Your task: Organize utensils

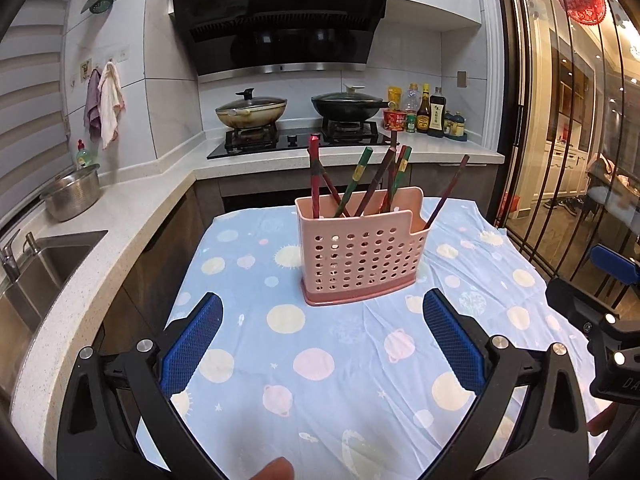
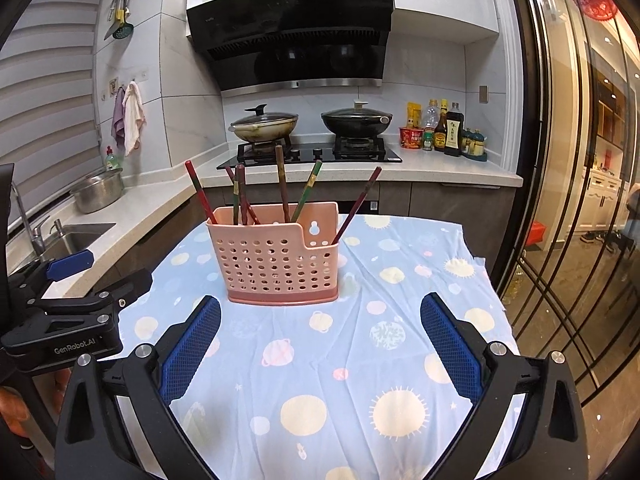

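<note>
1. The left gripper (image 1: 322, 320), black-framed with blue textured pads, has its jaws spread wide with nothing between them but bare cloth.
2. The right gripper (image 2: 320, 320), of the same build, also has its jaws spread fully apart and holds nothing.
3. Just under both tools lies the light-blue tablecloth printed with pastel planets and suns (image 1: 320, 364), rumpled in places.
4. Straight ahead of each gripper, apart from the pads, stands the pink perforated plastic utensil holder (image 1: 362, 256), upright on the cloth.
5. Inside it the long red, brown and green-banded chopsticks (image 1: 356, 182) lean at different angles; most sit in the tall main compartment, and one dark red stick stands alone in the low side pocket at the holder's right end.
6. Beyond the holder runs the pale speckled stone countertop (image 1: 432, 152) with a black gas hob and two lidded woks.
7. Left of the tools is a stainless steel sink (image 1: 52, 256).
</note>
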{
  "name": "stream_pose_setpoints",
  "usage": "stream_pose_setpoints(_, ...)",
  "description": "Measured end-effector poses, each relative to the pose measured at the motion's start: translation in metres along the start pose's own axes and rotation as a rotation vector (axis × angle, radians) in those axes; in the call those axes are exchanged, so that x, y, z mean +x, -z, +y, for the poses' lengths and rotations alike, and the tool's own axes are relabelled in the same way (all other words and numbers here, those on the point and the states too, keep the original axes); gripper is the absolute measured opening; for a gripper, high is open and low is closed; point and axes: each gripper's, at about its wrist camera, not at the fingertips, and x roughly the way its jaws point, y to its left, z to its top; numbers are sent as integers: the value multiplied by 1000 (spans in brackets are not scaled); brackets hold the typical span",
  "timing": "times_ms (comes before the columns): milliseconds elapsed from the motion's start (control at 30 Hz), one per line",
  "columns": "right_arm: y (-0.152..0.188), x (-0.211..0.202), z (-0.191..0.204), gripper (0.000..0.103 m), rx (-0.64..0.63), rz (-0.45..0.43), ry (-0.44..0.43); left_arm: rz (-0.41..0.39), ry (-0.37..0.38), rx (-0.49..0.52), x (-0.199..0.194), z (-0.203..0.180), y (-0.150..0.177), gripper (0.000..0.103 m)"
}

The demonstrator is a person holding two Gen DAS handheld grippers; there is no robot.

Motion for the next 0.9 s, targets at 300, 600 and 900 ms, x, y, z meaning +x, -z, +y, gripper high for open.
stream_pose_setpoints(300, 16, 0, 2, 96, 21, 17, -11, 2, -15, -9, -6, -2, 11, 96)
stream_pose_setpoints(600, 22, -2, 5, 96, 23, 11, -5, 10, -3, -2, -7, -7, 20, 96)
stream_pose_setpoints(900, 30, 0, 7, 96, 23, 24, -5, 25, 8, 0, -7, -13, 28, 96)
